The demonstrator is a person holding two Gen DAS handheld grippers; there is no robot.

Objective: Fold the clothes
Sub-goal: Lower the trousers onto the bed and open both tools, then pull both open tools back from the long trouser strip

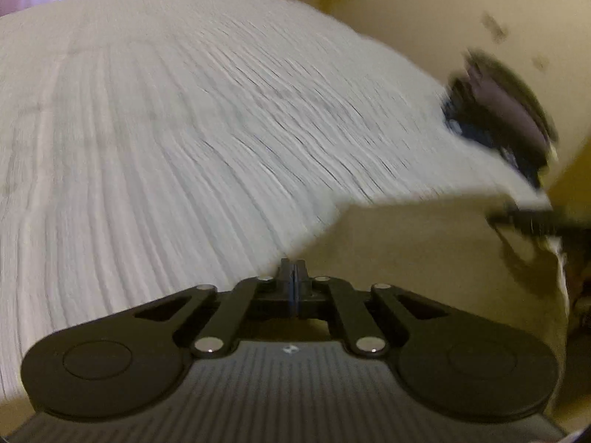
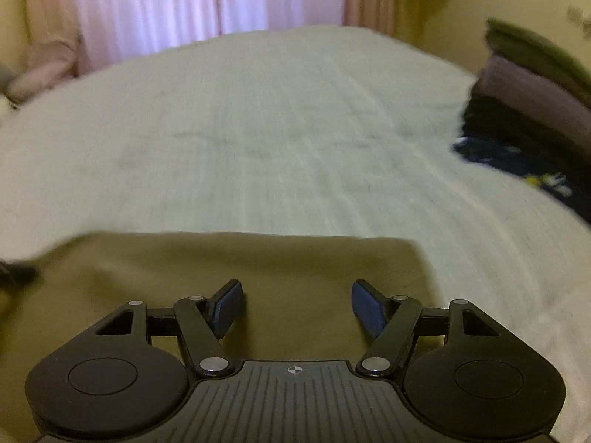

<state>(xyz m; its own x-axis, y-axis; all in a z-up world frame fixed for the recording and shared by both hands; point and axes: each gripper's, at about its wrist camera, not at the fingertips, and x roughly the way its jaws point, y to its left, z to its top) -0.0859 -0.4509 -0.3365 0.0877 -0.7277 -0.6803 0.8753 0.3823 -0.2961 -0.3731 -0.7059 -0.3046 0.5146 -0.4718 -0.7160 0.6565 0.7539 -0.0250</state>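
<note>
- The left tongs [image 1: 294, 271] are clenched on the olive cloth's [image 1: 417, 251] edge.
- The right tongs [image 2: 297, 308] are held released above the olive cloth [image 2: 229, 262].
- Folded clothes [image 2: 532, 110] are stacked at two o'clock on the bed [image 2: 277, 129].

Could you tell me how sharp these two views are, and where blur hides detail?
Left wrist view: the shut left claw is crisp, but the white bedspread streaks with motion blur, and the folded pile smears. Right wrist view: the open right claw is sharp, the olive garment soft, the curtains overexposed.
</note>
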